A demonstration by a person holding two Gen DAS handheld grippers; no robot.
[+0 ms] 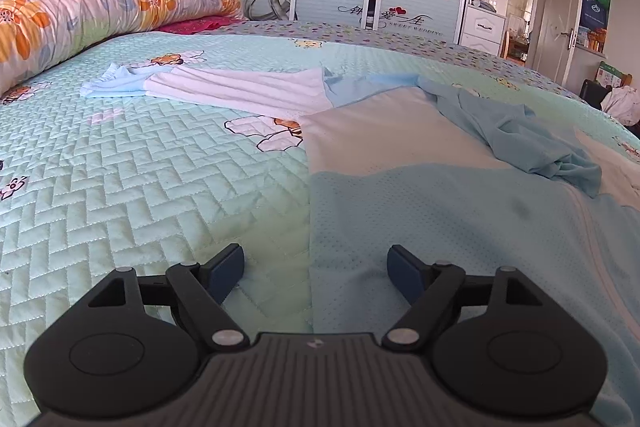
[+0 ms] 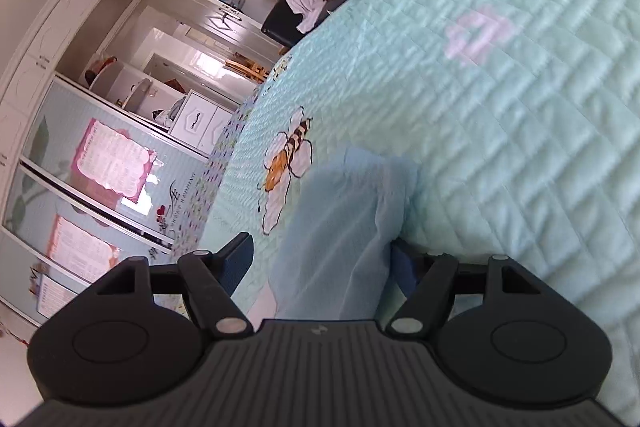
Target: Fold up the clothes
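Two grippers are mine. My left gripper (image 1: 316, 273) has its jaws wide, holding nothing, low centre of its frame over the lower edge of the shirt (image 1: 420, 179), which lies spread on the bed (image 1: 140, 167) from centre to right. My right gripper (image 2: 322, 263), rolled sideways, has jaws apart with a blue sleeve (image 2: 344, 227) draped between them; I cannot tell whether they press it.

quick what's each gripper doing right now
Left gripper: open, empty, over the jacket edge.
Right gripper: open, blue cloth between its jaws, not pinched.
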